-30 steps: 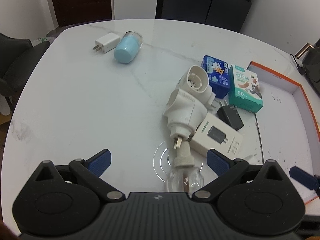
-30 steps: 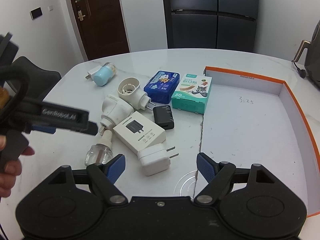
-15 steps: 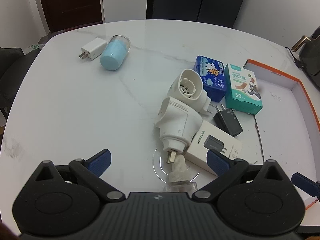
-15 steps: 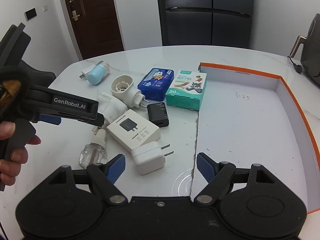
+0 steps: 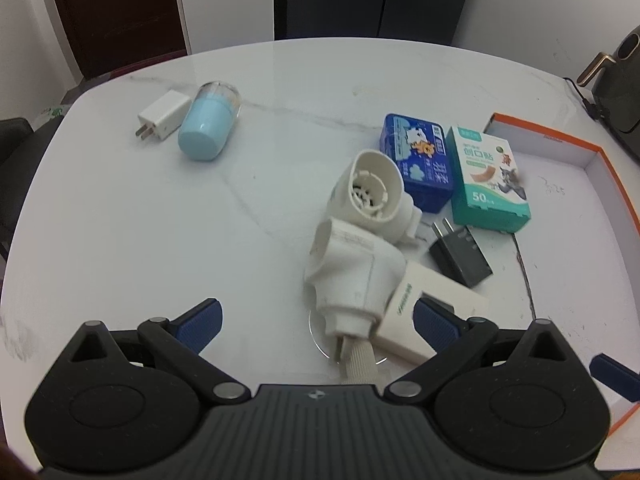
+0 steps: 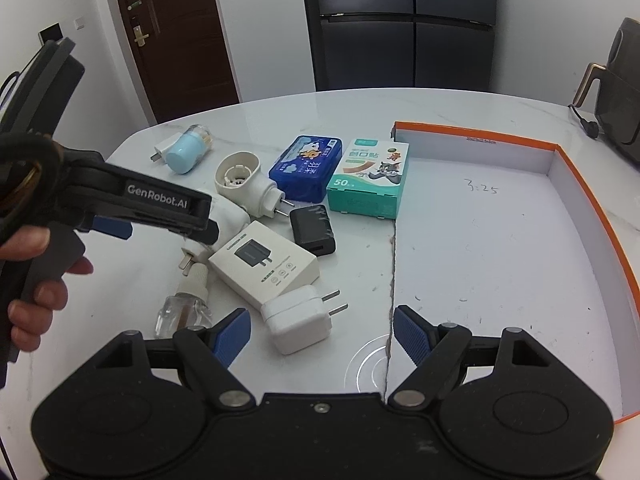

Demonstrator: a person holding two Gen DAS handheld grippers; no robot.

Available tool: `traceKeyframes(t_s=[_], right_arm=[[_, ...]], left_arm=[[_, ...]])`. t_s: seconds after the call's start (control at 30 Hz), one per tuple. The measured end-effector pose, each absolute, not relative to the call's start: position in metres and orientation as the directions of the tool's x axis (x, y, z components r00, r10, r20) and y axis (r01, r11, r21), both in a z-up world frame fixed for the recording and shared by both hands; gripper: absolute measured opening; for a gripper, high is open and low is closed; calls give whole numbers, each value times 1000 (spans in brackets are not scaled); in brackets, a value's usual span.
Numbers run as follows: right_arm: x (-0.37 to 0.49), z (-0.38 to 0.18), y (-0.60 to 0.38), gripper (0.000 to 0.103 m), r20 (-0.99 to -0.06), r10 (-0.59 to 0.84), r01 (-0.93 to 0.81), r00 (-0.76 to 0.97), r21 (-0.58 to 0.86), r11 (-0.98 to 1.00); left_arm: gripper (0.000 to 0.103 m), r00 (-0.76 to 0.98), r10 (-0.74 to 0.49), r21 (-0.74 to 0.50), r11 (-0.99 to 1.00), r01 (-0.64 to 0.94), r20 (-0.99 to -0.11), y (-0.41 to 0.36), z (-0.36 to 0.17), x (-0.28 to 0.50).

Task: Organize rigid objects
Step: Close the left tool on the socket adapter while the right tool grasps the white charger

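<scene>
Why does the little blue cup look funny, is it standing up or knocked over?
Knocked over. The blue cup lies on its side on the table, its round end facing the camera, right beside a white plug.

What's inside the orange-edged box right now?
The orange-edged box shows only its bare white floor with handwritten marks; no object lies in the visible part. Its near right corner is hidden behind the right gripper, so that part is unknown.
</scene>
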State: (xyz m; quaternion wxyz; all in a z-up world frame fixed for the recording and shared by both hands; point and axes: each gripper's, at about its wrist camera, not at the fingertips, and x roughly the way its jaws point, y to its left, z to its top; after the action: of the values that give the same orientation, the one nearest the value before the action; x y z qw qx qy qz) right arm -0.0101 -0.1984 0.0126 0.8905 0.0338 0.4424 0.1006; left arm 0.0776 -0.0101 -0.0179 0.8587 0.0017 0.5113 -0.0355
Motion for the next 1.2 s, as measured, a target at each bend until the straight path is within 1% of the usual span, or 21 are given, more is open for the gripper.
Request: traceKeyframes(t_s=[0.6,1.0,1.1,1.2], right_arm=[[-10,11,-197,92,-784,188,-112,592,151,982],[-10,9,-196,92,-785,170,-86,595,148,985],[-10,7,-197,92,-787,166,-87,594,142,986],[-10,6,-197,92,-786,164,-88,596,139,986]], left_arm=[[103,463,-78,-32,994,107,-883,-21,-27,92],[103,449,-69,-27,995,98,-891,-21,-44,105],[103,457,-86,-50,995,91,-885,-13,-45,107],[103,457,-80,-48,996,81,-886,-4,-46,107]])
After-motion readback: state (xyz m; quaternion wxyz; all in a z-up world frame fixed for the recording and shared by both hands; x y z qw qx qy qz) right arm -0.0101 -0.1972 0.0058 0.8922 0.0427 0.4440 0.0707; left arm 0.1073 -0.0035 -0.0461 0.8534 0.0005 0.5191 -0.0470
